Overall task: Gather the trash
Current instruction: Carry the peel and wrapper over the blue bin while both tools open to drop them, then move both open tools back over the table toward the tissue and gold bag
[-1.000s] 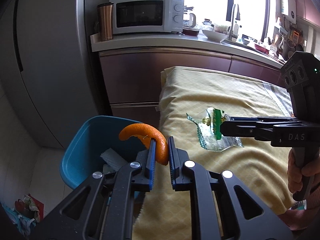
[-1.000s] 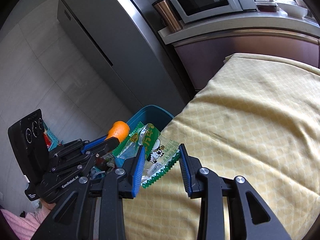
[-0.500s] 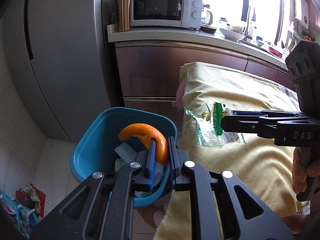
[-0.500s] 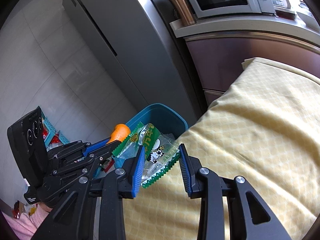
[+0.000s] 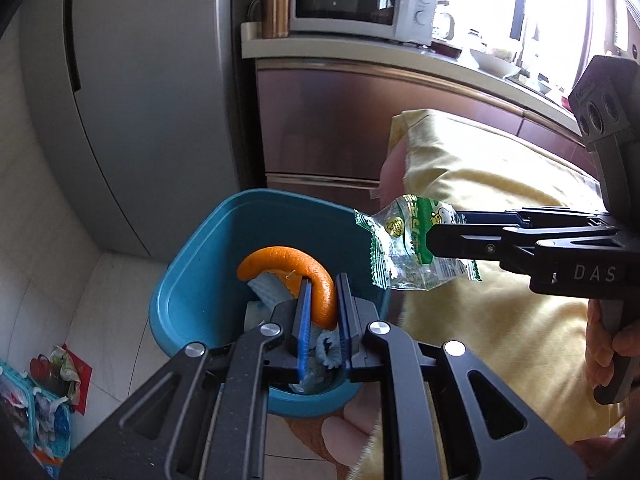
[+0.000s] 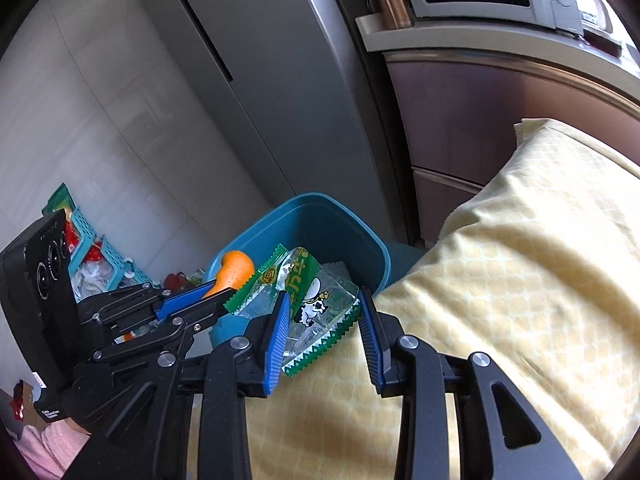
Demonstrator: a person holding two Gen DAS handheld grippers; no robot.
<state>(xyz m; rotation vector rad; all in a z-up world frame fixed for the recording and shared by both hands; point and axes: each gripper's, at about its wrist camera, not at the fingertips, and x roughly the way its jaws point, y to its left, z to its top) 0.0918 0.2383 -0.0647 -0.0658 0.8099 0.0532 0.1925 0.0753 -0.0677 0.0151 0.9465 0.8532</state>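
Bin (image 5: 192, 280) now sits beneath your left gripper (image 5: 322, 300), which pinches orange peel (image 5: 296, 268). Right gripper (image 6: 322, 320) clamps the snack wrapper (image 6: 308, 300) nearby. Release both.

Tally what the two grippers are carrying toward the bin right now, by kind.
Orange peel: 1, in the left gripper, over the blue bin.
Green-and-clear wrapper: 1, in the right gripper, near the bin's rim.
Total: 2.

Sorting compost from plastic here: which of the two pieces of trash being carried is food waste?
The orange peel, curved and bright orange, pinched in the left claw above the blue bin. The right claw's piece is a green-printed clear wrapper.
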